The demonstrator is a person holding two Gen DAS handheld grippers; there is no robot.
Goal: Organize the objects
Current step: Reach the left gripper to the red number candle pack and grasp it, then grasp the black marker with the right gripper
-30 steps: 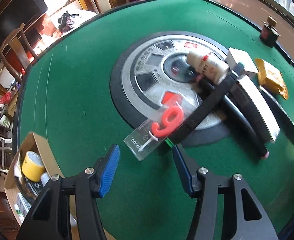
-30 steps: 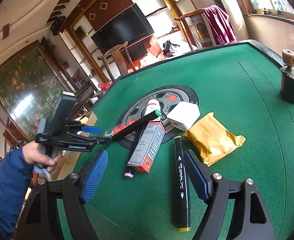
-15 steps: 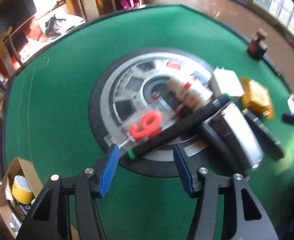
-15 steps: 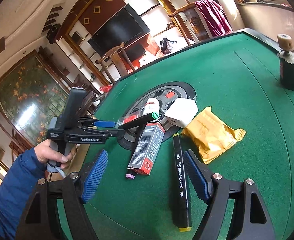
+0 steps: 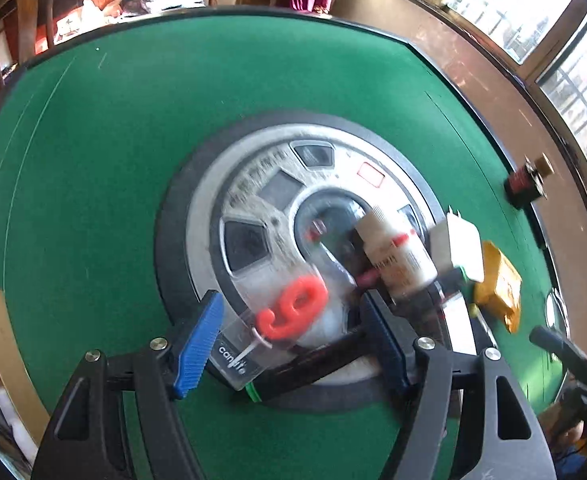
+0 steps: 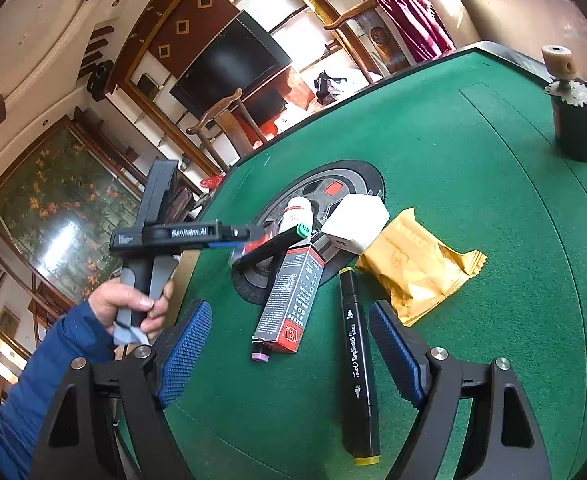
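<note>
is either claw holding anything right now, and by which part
Nothing is held. The left claw has just been opening; its pads straddle the clear candle pack without pressing on it. The right claw is open above the table.

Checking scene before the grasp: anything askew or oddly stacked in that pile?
Yes. The green-capped marker lies propped at a slant across the candle pack and red-black box, not flat. The box in turn rests on a pink-tipped marker. The left claw is open around the candle pack.
</note>
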